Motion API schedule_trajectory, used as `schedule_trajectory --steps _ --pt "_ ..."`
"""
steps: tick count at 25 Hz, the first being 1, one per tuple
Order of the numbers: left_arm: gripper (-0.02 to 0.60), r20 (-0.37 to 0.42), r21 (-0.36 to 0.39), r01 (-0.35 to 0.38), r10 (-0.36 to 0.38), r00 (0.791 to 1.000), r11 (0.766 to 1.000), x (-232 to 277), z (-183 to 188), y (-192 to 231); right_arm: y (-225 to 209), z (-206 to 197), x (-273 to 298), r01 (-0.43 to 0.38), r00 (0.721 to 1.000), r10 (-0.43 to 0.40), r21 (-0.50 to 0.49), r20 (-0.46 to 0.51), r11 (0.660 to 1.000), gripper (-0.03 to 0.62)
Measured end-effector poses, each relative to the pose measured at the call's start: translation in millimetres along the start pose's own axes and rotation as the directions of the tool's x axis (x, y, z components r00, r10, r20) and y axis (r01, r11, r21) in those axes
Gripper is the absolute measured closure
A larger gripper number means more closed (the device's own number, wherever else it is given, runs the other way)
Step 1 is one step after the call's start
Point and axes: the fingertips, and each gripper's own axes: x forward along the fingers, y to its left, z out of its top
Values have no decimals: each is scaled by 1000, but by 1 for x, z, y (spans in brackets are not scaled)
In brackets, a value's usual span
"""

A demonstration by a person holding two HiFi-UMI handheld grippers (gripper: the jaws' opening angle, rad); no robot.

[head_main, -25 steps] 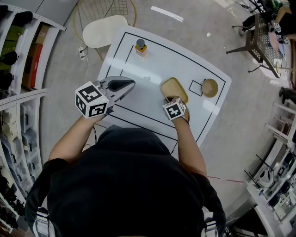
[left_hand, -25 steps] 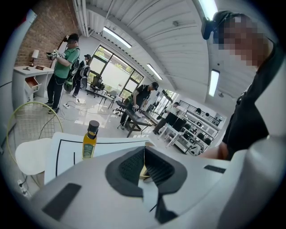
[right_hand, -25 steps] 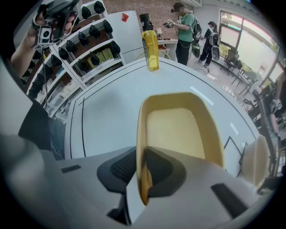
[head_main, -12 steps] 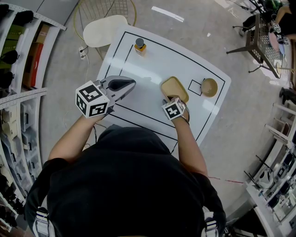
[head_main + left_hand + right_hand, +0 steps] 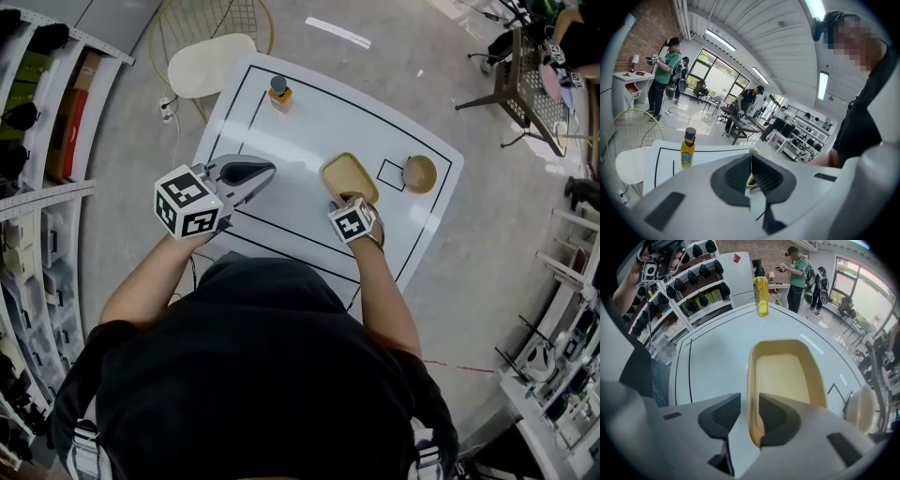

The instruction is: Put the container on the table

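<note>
The yellow container (image 5: 785,373) sits flat on the worktop (image 5: 717,357). It looks light, hard and smooth, so pinch its thin rim. The right gripper (image 5: 749,411) jaws are opening around that rim. The left gripper (image 5: 751,174) jaws are together, empty.

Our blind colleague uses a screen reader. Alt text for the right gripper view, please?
The right tongs, jaws opening, straddle the near rim of a tan container resting on a white table. A yellow bottle stands at the far edge; a tan bowl sits right.

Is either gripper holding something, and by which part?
Nothing is held. The right gripper is opening astride the near rim of the yellow container; the left gripper is shut, empty.
</note>
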Motion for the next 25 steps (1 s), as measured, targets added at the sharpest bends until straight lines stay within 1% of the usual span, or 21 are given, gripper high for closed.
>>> schedule_trajectory --steps 6,14,25 --pt "572 4 10 3 -3 1000 1000 0 -1 -13 3 -2 -8 12 1000 -12 -27 8 1000 464" --pt "572 18 36 11 -11 1000 999 -6 4 -30 6 -1 -28 40 999 -39 -30 36 999 464" --pt "572 35 58 16 -18 999 998 -16 2 -50 14 -1 -50 63 996 -61 -32 65 997 465"
